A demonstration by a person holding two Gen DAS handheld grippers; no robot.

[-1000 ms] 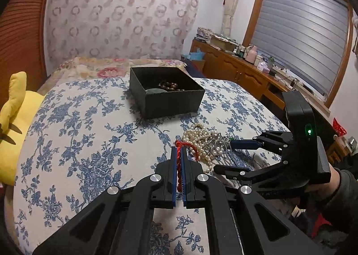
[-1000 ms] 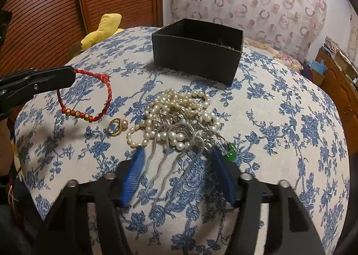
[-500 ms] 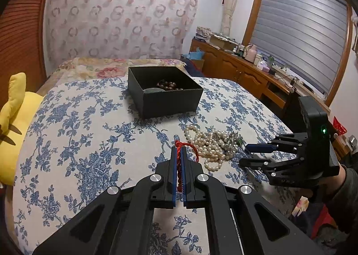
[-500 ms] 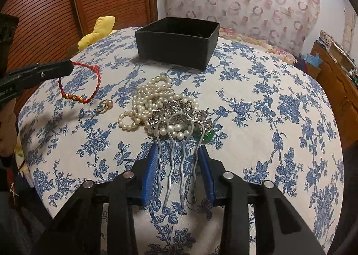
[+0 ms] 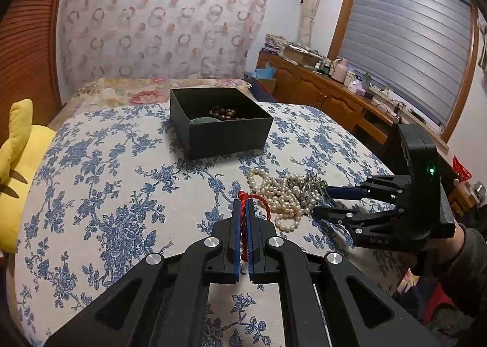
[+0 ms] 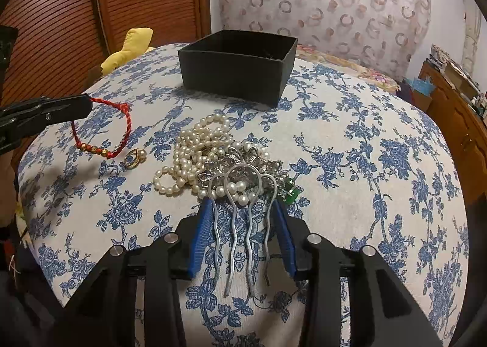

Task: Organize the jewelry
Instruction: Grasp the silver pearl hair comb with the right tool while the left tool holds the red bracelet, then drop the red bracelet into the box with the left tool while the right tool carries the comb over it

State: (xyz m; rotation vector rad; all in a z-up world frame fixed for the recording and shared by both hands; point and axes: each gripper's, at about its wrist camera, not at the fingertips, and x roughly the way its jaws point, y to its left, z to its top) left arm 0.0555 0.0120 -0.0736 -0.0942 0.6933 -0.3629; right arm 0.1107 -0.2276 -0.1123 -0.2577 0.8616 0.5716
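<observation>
"UAS" lettering on R claw (image 5: 328,199); rest unreadable.

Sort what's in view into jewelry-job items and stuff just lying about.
Job: red cord bracelet in the left gripper, silver hair comb between the right gripper's fingers, pearl strand, gold ring, black box.

Lying about: yellow plush toy, dresser clutter.

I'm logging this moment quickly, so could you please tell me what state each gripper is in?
Left gripper: closed, holding the red cord bracelet.
Right gripper: open, fingers either side of the silver hair comb, not gripping.
</observation>
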